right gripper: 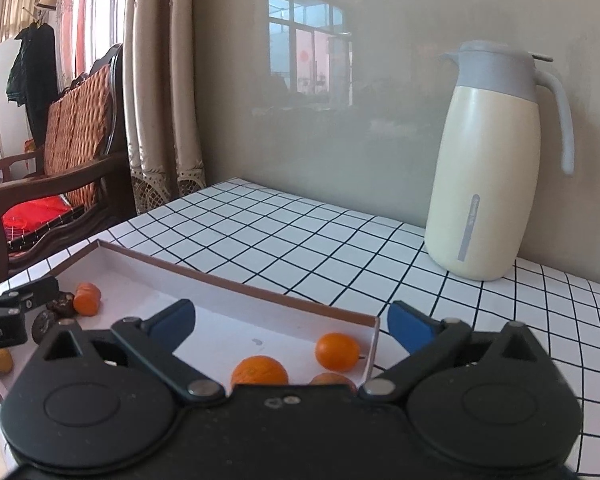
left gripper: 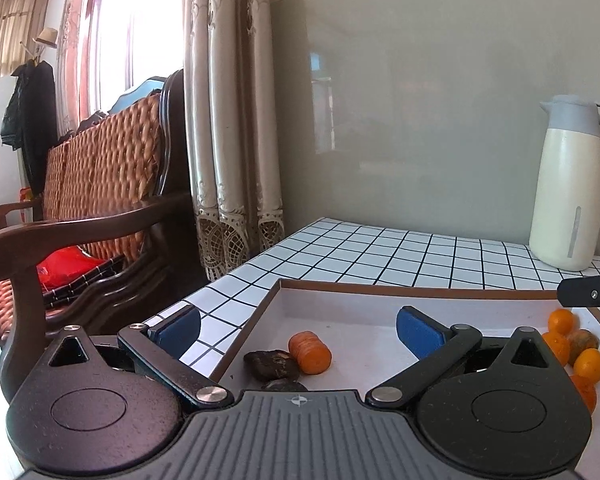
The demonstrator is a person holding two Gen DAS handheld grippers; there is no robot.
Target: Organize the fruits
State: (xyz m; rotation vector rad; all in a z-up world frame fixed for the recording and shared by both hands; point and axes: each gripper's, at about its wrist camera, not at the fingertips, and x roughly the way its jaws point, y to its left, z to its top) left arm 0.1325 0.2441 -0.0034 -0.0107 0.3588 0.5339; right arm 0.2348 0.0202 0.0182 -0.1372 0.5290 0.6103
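The left tongs (left gripper: 298,330) stood spread wide with nothing between them, and just ahead of them in the shallow tray (left gripper: 339,286) lay a carrot piece (left gripper: 310,352) touching a dark fruit (left gripper: 270,364). The right tongs (right gripper: 292,322) were spread wide and empty too, over the tray's right end, with oranges (right gripper: 337,351) lying just below them. On the left tongs' body the letters "bet.AI" could be read. A cream jug (right gripper: 487,168) stood on the checked counter (right gripper: 300,232), well beyond the right tongs.

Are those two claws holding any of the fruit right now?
No. The left gripper and right gripper both stand wide open and empty above the tray.
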